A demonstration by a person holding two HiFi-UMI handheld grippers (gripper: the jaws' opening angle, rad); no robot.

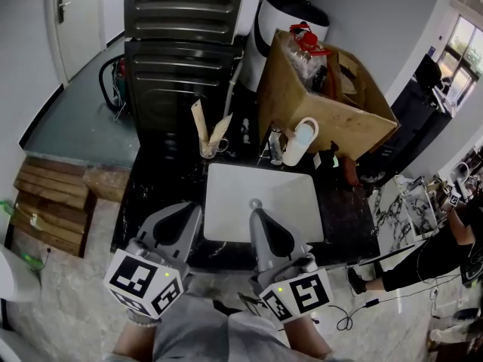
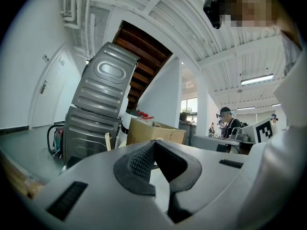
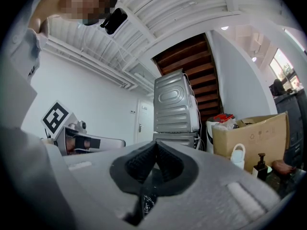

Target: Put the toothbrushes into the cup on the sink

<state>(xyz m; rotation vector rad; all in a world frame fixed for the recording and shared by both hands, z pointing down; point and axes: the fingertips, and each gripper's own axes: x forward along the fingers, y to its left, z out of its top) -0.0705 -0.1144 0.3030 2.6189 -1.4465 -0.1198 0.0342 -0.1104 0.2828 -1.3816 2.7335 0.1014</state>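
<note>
Toothbrushes: two flat, pale beige sticks stand in the clear cup, leaning apart from each other. The cup sits on the dark, glossy countertop just beyond the rear left corner of the sink, a white rectangular basin with rounded corners and a smooth matt finish.

Left gripper: grey moulded shell, ribbed black pads pressed together, nothing between them. Its tip lies at the basin's front left edge, well apart from the cup.

Right gripper: same build, jaws likewise pressed together and empty, tip over the front of the basin.

Behind the sink stand a white handled jug, an open brown cardboard box and stacked grey appliances with pressed metal panels.
</note>
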